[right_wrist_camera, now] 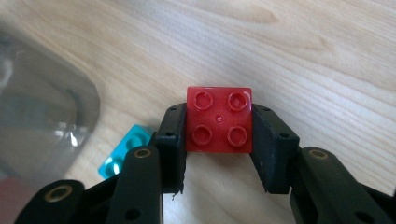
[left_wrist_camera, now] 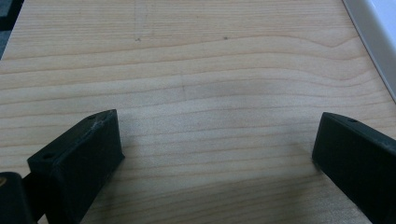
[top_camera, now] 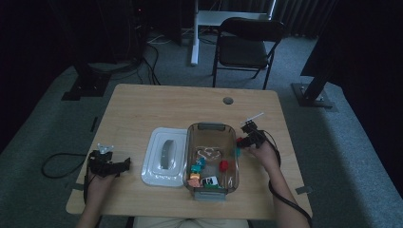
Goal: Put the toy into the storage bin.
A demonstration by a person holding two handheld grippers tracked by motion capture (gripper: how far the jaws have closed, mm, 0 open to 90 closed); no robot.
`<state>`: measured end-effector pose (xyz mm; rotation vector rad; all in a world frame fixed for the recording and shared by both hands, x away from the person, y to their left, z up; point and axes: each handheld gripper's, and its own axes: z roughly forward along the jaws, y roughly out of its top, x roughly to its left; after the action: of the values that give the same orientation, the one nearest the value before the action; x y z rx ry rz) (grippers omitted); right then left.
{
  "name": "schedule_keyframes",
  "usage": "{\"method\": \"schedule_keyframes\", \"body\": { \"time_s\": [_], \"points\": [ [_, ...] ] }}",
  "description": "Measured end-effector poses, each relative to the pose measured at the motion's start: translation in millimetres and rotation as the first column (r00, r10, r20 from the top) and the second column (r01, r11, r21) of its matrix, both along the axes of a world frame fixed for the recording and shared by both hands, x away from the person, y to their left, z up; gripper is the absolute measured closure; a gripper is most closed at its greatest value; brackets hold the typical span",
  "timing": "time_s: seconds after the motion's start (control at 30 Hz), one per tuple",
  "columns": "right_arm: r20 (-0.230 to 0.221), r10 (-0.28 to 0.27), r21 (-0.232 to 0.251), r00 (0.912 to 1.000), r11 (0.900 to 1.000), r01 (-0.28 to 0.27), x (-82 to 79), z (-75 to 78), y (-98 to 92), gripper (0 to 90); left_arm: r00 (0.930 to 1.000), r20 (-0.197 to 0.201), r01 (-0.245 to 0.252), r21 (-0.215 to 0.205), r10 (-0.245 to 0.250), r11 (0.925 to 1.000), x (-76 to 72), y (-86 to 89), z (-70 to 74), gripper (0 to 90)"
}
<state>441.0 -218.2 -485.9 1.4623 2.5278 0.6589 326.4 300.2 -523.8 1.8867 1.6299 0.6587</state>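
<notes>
A red four-stud brick (right_wrist_camera: pixel 218 120) sits squeezed between the two black pads of my right gripper (right_wrist_camera: pixel 218 113), just over the wooden table. From above, that gripper (top_camera: pixel 244 141) is beside the right wall of a clear plastic bin (top_camera: pixel 187 156). A teal brick (right_wrist_camera: pixel 126 149) lies on the table next to the bin (right_wrist_camera: pixel 42 116), left of the jaws. My left gripper (top_camera: pixel 124 164) rests near the table's front left, jaws wide apart (left_wrist_camera: pixel 217 140) over bare wood with nothing between them.
Several small coloured toys (top_camera: pixel 204 173) lie in the near end of the bin. Its white lid (top_camera: pixel 164 156) lies flat to the left, with its edge (left_wrist_camera: pixel 378 28) showing in the left gripper view. A folding chair (top_camera: pixel 247 45) stands beyond the table.
</notes>
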Motion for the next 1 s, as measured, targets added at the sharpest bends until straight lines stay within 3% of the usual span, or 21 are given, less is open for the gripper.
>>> {"method": "schedule_keyframes", "body": {
  "time_s": [0.3, 0.6, 1.0],
  "points": [
    [0.034, 0.009, -0.012, 0.9994, 1.0, -0.009, -17.1, 10.3, -18.2, 58.7, 1.0, -0.001, 0.0, 0.0, 0.0, 1.0, 0.0, 0.0, 0.0, 2.0],
    [0.054, 0.015, 0.018, 0.9985, 1.0, -0.016, -35.0, 20.6, -33.8, 58.7, 1.0, 0.0, 0.001, 0.001, -0.001, 1.0, 0.0, 0.1, 0.0, 2.0],
    [0.121, 0.096, 0.036, 0.988, 0.994, -0.101, -72.0, 50.4, -40.2, 58.7, 1.0, -0.001, 0.0, 0.001, 0.0, 1.0, 0.0, 0.0, 0.1, 2.0]
  ]
}}
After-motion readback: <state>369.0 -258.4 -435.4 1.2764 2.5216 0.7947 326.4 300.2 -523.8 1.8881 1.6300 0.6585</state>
